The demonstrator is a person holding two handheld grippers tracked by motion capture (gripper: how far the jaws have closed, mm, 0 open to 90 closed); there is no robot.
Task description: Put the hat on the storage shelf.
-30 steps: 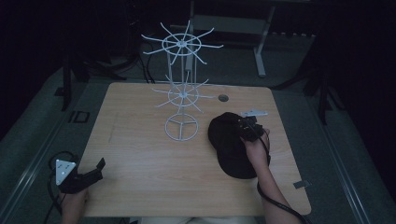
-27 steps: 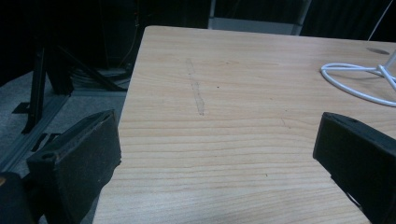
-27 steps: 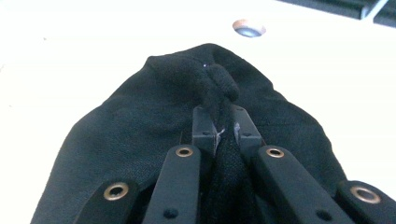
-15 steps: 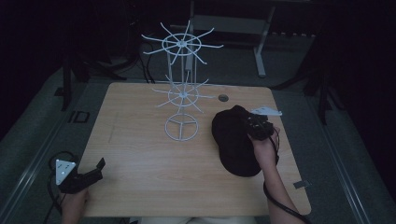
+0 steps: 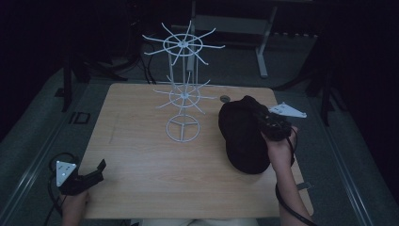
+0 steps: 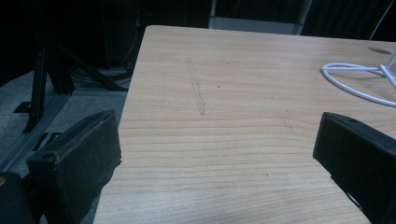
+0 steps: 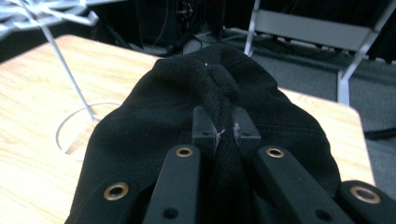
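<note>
Cap (image 5: 243,136), black, one only, over the tabletop's (image 5: 141,155) right edge, long axis running near-to-far. Right hand-held gripper (image 5: 273,128) pinches a fold of its crown, jaws clamped tight on the fabric. White wire rack (image 5: 183,96), one, two tiers of spokes, stands toward the far edge, left of the cap; right hand clearly nearer. Left hand-held gripper (image 5: 89,176) at near-left corner, jaws wide, empty.
</note>
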